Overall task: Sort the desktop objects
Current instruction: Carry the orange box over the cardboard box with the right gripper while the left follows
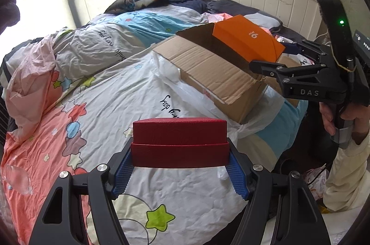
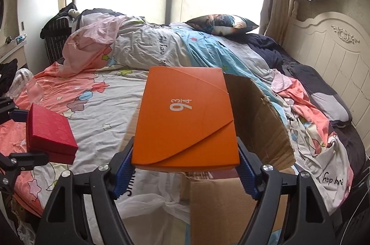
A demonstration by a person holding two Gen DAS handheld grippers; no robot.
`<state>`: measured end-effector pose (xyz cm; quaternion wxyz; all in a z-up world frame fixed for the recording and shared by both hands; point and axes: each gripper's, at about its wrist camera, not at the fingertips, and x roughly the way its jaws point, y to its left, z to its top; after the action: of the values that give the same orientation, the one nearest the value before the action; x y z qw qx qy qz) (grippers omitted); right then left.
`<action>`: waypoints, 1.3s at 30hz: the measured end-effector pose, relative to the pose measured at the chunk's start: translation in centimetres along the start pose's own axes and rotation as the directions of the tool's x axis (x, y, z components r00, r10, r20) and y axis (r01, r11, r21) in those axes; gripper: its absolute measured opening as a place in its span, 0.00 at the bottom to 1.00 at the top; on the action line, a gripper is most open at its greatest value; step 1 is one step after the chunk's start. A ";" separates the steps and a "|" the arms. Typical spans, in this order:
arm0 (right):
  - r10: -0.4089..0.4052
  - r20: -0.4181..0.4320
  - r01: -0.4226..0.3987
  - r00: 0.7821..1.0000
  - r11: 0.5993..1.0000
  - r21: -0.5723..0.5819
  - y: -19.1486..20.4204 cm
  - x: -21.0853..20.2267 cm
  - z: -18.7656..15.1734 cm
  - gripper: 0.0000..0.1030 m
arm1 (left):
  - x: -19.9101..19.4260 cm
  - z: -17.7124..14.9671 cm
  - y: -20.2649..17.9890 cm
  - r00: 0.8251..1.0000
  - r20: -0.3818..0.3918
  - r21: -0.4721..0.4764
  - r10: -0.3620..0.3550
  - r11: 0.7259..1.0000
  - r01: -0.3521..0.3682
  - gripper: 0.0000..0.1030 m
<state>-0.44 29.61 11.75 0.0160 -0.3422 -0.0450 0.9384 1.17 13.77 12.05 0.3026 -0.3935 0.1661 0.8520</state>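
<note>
We see our left gripper [image 1: 180, 164] clamping the red box [image 1: 180, 144] between its 2 blue pads [image 1: 121, 175], held above the quilt [image 1: 115, 94]; our right gripper [image 2: 186, 175] grips the orange box [image 2: 187, 117] over the open cardboard carton [image 1: 215, 73] on the bed.

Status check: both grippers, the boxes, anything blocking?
Left gripper shut on red box. Right gripper shut on orange box, over cardboard box. Nothing blocking.

Orange box [image 2: 187, 120] clamped in the right gripper [image 2: 186, 172]

It hangs over the cardboard box [image 2: 259, 120]; the red box [image 2: 52, 134] is left of the cardboard box.
</note>
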 end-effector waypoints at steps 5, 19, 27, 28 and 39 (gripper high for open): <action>-0.013 -0.029 0.013 0.999 1.000 0.021 -1.5 0.9 -0.6 0.72 | 0.8 0.7 -0.8 1.000 -0.005 0.008 -0.017 1.000 0.018 0.71; -0.047 -0.073 0.049 0.996 0.999 0.022 -3.1 2.5 -1.9 0.72 | 1.5 4.0 -2.6 0.994 0.012 0.035 -0.107 0.994 0.106 0.71; -0.059 -0.076 0.062 0.995 0.998 0.031 -3.9 2.6 -2.0 0.72 | 2.9 5.2 -3.6 0.981 0.010 0.044 -0.192 0.980 0.192 0.71; -0.062 -0.075 0.065 0.995 0.997 0.033 -4.0 2.5 -2.0 0.72 | 3.0 5.2 -3.8 0.980 0.009 0.049 -0.201 0.978 0.201 0.71; -0.073 -0.074 0.076 0.995 0.996 0.042 -4.9 2.6 -1.9 0.72 | 4.0 6.5 -4.5 0.961 0.021 0.066 -0.275 0.960 0.273 0.71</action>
<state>-1.24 34.80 9.09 0.0604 -0.3738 -0.0361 0.9249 -1.65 22.16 12.90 0.4320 -0.3904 0.1322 0.8022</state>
